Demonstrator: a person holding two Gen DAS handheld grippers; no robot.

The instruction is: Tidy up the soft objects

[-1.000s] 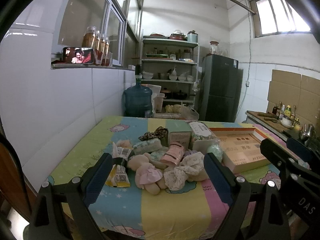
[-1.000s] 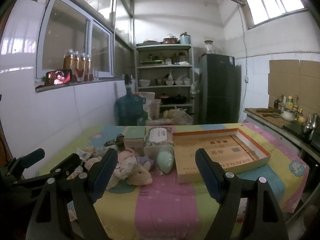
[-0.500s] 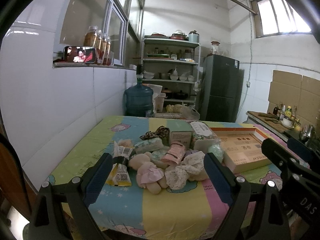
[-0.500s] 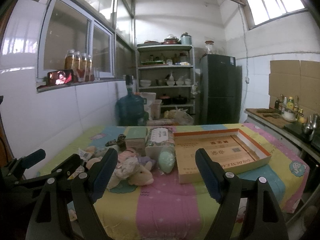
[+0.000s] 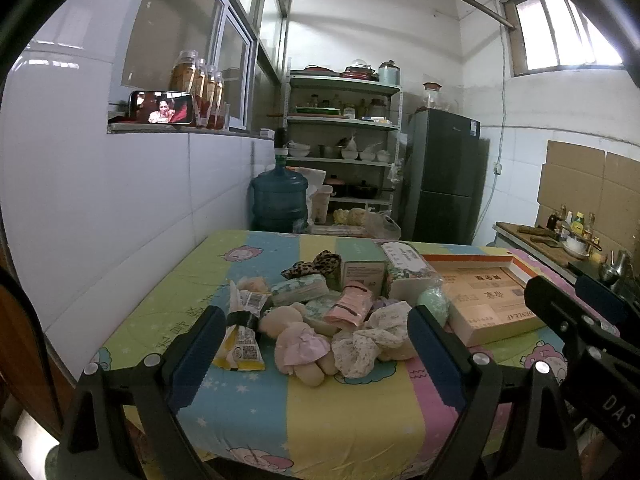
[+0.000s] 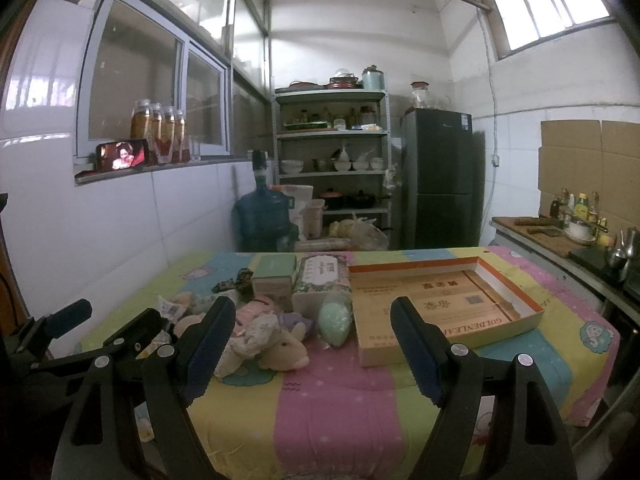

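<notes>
Progress on the task appears to be nil: the shallow cardboard tray point(image 6: 444, 300), right of centre in the right wrist view, holds nothing, and every soft item lies outside it. The pile of soft objects point(image 5: 332, 320) sits at the centre of the left wrist view on the striped tablecloth point(image 5: 352, 412), just left of the tray. It includes a plush doll in a pink skirt point(image 5: 302, 350), a floral fabric piece point(image 5: 372, 340), a pink pouch point(image 5: 350, 306), a leopard-print bow point(image 5: 316, 266), a snack packet point(image 5: 240, 340) and a pale green puff point(image 6: 336, 318) touching the tray's left wall. Two boxes, a green box point(image 6: 274, 276) and a floral tissue box point(image 6: 320, 284), stand behind the pile. The left gripper point(image 5: 312, 344) is spread wide and holds nothing; the right gripper point(image 6: 312, 340) is likewise spread wide and empty. Both hover short of the pile, above the near edge of the table. Judged from this layout, all sorting remains: each soft item must presumably be picked and placed, probably into the tray.
</notes>
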